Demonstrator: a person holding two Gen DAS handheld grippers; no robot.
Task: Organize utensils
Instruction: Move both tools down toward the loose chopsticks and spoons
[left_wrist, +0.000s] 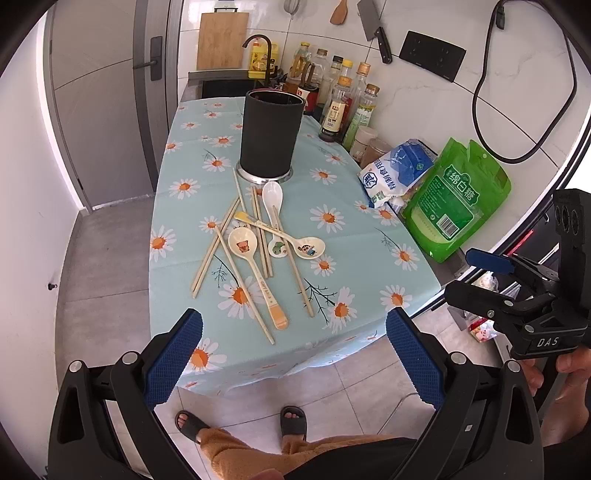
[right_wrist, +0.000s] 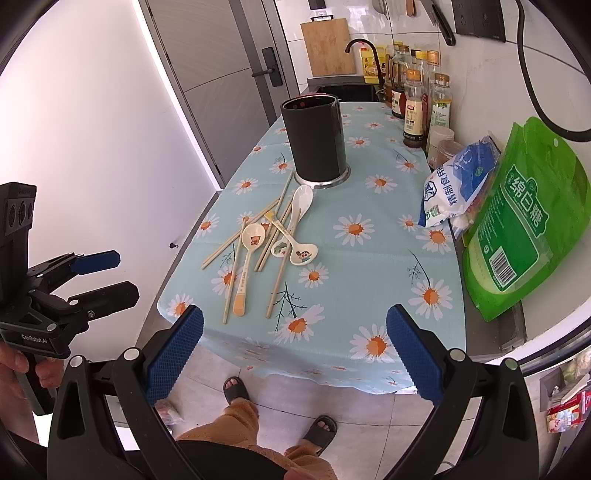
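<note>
A black utensil holder (left_wrist: 270, 134) stands upright on the daisy tablecloth (left_wrist: 362, 258); it also shows in the right wrist view (right_wrist: 317, 142). In front of it lies a loose pile of several wooden chopsticks (left_wrist: 212, 251) and ceramic spoons: a white spoon (left_wrist: 272, 197), a bear spoon (left_wrist: 243, 242), and cartoon spoons (left_wrist: 310, 246). The pile shows in the right wrist view too (right_wrist: 258, 240). My left gripper (left_wrist: 293, 354) is open and empty, held off the table's near edge. My right gripper (right_wrist: 295, 350) is open and empty, also before the near edge.
Oil and sauce bottles (left_wrist: 336, 107) line the back right wall. A blue-white salt bag (left_wrist: 397, 175) and a green sugar bag (left_wrist: 456, 201) lie at the right. A sink and tap (left_wrist: 258, 55) sit behind the holder. The person's slippered feet (left_wrist: 291, 421) stand below.
</note>
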